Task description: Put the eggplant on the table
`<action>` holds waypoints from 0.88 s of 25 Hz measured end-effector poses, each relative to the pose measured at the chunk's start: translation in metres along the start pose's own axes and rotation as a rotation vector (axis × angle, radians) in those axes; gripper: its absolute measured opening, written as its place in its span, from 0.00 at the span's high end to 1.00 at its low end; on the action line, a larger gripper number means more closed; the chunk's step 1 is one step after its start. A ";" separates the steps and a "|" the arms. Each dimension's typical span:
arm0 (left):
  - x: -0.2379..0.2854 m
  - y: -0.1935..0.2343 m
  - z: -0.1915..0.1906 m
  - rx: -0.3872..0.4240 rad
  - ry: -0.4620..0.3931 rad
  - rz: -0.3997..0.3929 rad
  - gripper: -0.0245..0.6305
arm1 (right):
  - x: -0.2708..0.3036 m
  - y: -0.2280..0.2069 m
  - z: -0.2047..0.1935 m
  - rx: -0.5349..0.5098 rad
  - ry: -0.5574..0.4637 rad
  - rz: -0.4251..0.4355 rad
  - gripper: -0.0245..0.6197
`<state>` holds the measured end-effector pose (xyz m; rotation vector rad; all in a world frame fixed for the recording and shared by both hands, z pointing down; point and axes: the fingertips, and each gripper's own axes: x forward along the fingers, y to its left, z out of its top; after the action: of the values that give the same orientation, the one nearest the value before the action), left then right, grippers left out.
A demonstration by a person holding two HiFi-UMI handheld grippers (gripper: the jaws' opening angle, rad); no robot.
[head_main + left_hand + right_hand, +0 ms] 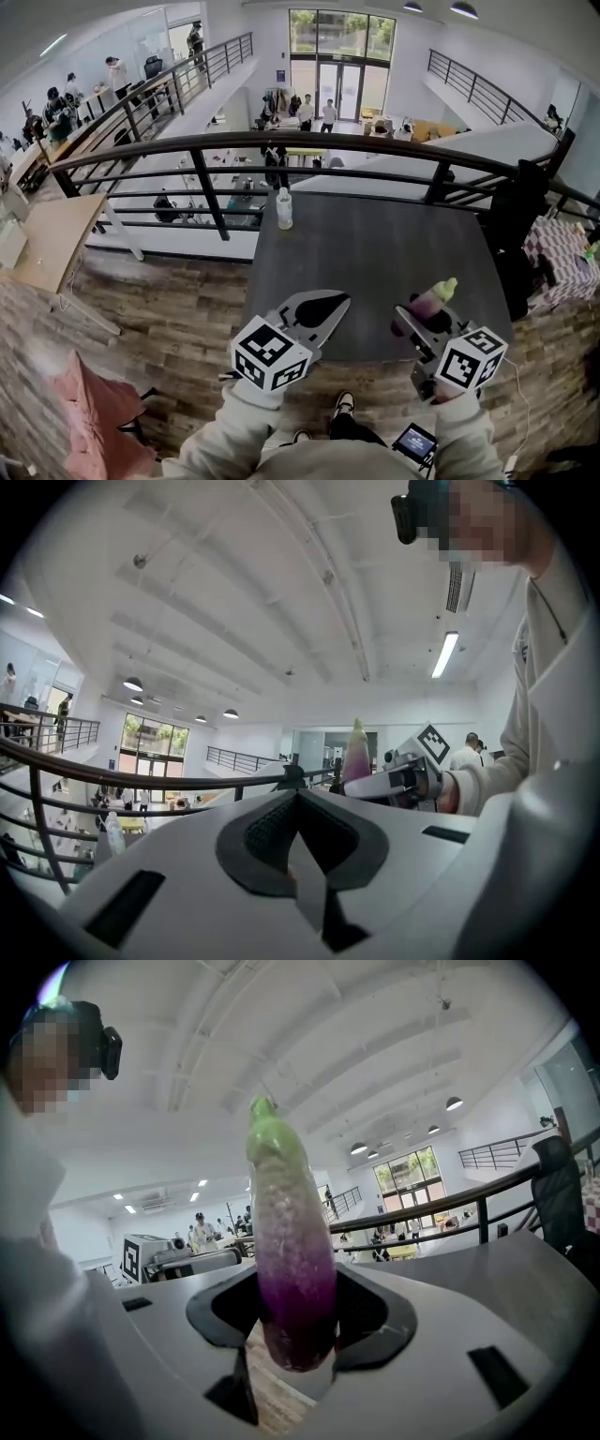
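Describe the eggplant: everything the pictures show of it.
The eggplant is slim and long, deep purple at its lower end, fading through a pale speckled middle to a light green tip. Its skin looks smooth, perhaps plastic. It stands roughly upright, its purple end clamped between the jaws of the right gripper. In the head view it is held over the near right part of the dark table, with nothing else touching it.

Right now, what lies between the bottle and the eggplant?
Only bare table, shown in the head view; the bottle stands at its far edge, the right claw holds the eggplant.
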<state>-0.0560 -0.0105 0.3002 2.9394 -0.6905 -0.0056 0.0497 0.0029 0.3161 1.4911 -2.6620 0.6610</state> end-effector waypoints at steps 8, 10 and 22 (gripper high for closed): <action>0.035 0.022 -0.010 -0.036 0.012 0.012 0.96 | 0.022 -0.037 0.007 0.013 0.018 0.012 0.62; 0.051 0.029 -0.011 -0.039 0.012 0.005 0.96 | 0.027 -0.052 0.010 0.019 0.018 0.006 0.62; 0.153 0.067 0.029 0.007 0.010 0.053 0.96 | 0.042 -0.148 0.065 0.069 -0.007 0.047 0.62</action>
<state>0.0503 -0.1409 0.2834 2.9246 -0.7686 0.0164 0.1602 -0.1223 0.3181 1.4526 -2.7139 0.7599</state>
